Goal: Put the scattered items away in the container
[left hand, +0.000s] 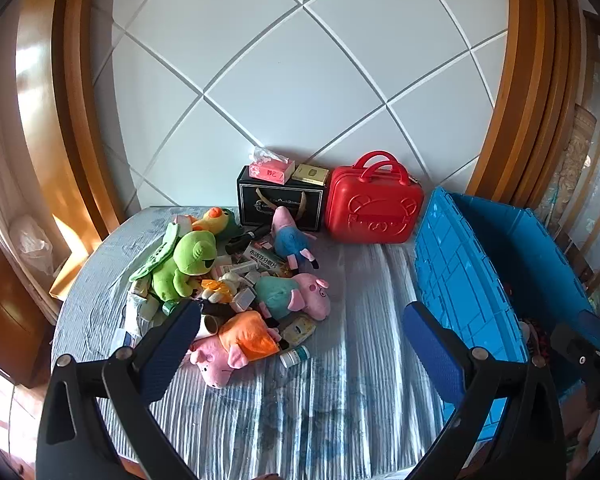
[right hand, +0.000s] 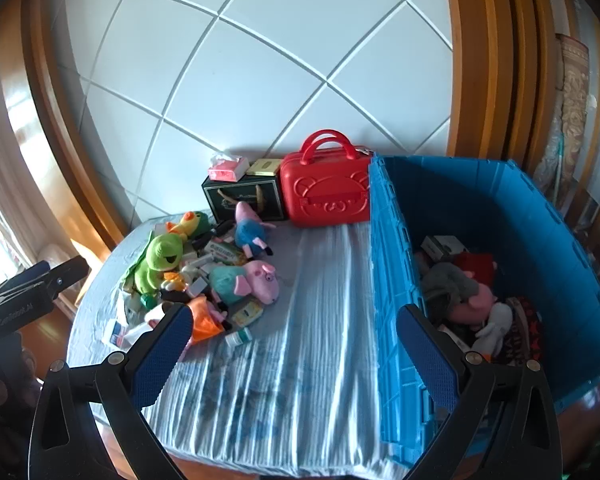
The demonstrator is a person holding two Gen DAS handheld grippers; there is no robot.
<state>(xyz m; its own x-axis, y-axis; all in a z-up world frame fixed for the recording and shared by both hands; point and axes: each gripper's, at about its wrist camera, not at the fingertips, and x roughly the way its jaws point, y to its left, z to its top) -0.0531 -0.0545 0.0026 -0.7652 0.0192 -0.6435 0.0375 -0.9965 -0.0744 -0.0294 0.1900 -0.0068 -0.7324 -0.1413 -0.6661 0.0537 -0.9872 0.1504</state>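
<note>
Judging from how things lay, the tidying was partway through: the blue crate (right hand: 540, 240), at three o'clock on the bed (right hand: 320, 280), already held several soft toys and a box, while a heap of toys and small boxes (left hand: 236, 280) sat at nine to ten o'clock on the bedcover. Both grippers hung above the near edge of the bed with nothing in them; the left gripper (left hand: 300, 344) and the right gripper (right hand: 296, 348) each had their blue-padded fingers spread wide apart. The next move probably called for reaching forward and to ten o'clock for one item, perhaps the pink pig in the orange dress (left hand: 236, 344), nearest the left fingers. The red case (left hand: 374, 208) at twelve o'clock bore an embossed bear face. A medicine box (left hand: 266, 260) in the heap carried Chinese print, too small to read surely.
</note>
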